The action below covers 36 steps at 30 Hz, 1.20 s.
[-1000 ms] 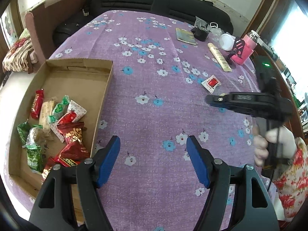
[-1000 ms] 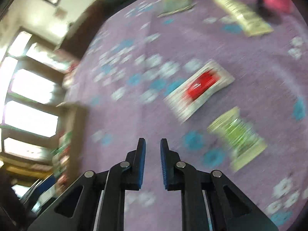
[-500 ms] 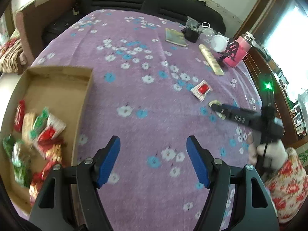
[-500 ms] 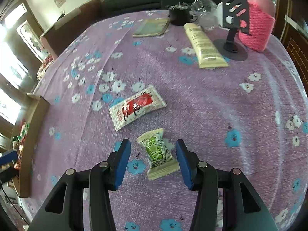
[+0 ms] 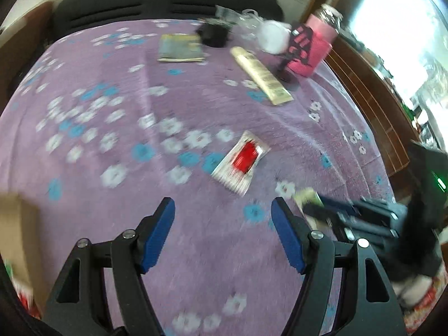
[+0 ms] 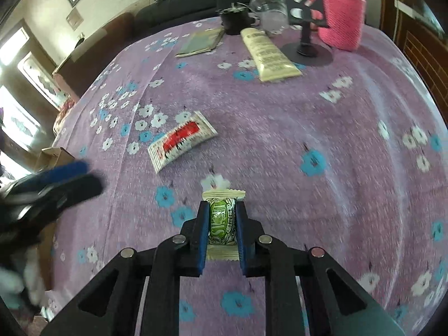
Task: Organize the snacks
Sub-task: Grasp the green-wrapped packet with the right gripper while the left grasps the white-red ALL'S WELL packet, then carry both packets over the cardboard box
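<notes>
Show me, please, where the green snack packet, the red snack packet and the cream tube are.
green snack packet (image 6: 221, 219): right wrist view, printed middle.
red snack packet (image 6: 182, 141): right wrist view, red panel.
cream tube (image 6: 266, 54): right wrist view, mid-body.

A counter (image 6: 322, 128) draped in a purple cloth with white and blue flowers carries the things. Near its middle lies a white packet with a red panel (image 6: 182, 141). At the far side lie a cream tube (image 6: 267, 54), a flat booklet (image 6: 201, 42), a clear cup (image 6: 270, 9), a black stand (image 6: 306, 49) and a pink knitted bottle cover (image 6: 341, 21). A cardboard box (image 6: 51, 152) sits at the left edge.
</notes>
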Each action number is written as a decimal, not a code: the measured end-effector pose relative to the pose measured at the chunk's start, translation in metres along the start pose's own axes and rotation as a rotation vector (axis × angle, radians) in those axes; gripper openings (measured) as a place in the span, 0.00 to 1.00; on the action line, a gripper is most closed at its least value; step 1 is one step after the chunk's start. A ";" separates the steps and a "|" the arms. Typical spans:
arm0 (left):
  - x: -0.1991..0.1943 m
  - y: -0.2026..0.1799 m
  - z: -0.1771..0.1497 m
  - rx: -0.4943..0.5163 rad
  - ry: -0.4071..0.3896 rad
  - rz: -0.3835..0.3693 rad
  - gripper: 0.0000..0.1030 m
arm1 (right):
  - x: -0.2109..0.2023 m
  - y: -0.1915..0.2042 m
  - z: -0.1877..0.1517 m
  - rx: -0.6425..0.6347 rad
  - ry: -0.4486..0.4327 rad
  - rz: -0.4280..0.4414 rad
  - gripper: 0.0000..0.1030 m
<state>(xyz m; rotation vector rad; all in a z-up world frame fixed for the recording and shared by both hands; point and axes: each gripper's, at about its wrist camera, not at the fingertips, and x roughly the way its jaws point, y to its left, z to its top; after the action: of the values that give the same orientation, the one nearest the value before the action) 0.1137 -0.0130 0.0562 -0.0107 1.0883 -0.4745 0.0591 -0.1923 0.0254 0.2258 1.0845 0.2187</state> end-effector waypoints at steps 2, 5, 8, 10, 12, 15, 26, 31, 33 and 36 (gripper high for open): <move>0.016 -0.009 0.013 0.044 0.011 -0.003 0.70 | -0.004 -0.004 -0.005 0.026 0.002 0.015 0.16; 0.036 -0.017 0.028 0.087 0.021 -0.004 0.70 | -0.007 -0.010 -0.013 0.056 0.011 0.034 0.16; 0.052 -0.020 0.035 0.096 0.031 -0.002 0.70 | -0.012 -0.016 -0.019 0.077 0.010 0.044 0.16; 0.061 -0.022 0.038 0.090 0.029 -0.009 0.70 | -0.015 -0.019 -0.021 0.093 0.004 0.049 0.16; 0.065 -0.025 0.041 0.090 0.015 0.004 0.70 | -0.017 -0.021 -0.022 0.100 0.000 0.049 0.16; 0.070 -0.032 0.042 0.106 0.014 0.045 0.62 | -0.020 -0.023 -0.024 0.107 -0.005 0.049 0.16; 0.059 -0.033 0.026 0.134 -0.005 0.121 0.30 | -0.020 -0.023 -0.029 0.133 -0.008 0.047 0.16; 0.038 -0.023 0.015 0.092 -0.022 0.098 0.30 | -0.022 -0.016 -0.035 0.138 -0.008 0.049 0.16; 0.025 -0.019 0.008 0.074 -0.034 0.085 0.30 | -0.022 -0.011 -0.034 0.132 -0.007 0.048 0.16; 0.006 -0.015 -0.003 0.054 -0.049 0.066 0.30 | -0.023 0.001 -0.035 0.109 -0.009 0.039 0.16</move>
<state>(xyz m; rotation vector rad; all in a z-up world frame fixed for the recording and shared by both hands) 0.1076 -0.0281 0.0535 0.0602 1.0241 -0.4418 0.0173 -0.1950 0.0299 0.3450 1.0852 0.1934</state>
